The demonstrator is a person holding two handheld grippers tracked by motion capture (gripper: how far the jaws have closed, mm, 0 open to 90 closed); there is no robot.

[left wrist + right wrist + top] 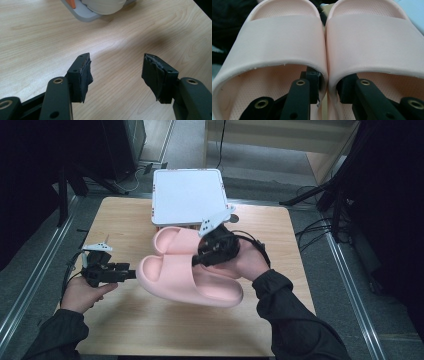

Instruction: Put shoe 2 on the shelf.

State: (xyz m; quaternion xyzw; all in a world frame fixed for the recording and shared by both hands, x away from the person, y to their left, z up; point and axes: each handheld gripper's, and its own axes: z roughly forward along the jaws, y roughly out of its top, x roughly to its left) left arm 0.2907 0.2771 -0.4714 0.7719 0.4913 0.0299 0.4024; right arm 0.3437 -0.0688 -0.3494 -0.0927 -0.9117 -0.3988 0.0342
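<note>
Two pink foam slippers lie side by side, the near one (190, 282) and the far one (172, 241), and they look raised a little off the wooden table (150, 330). My right gripper (200, 259) holds them from the heel side. In the right gripper view one jaw sits inside each slipper (284, 40) (372, 40), and the right gripper (329, 85) pinches the two touching side walls together. My left gripper (131, 274) is just left of the near slipper's toe. The left gripper (116, 72) stands open over bare wood (37, 45), with nothing between its jaws.
A white square box (187, 195) stands at the table's far edge, just behind the slippers. A grey-edged object with an orange part (82, 12) is at the top of the left gripper view. Dark stands and cables flank the table on both sides.
</note>
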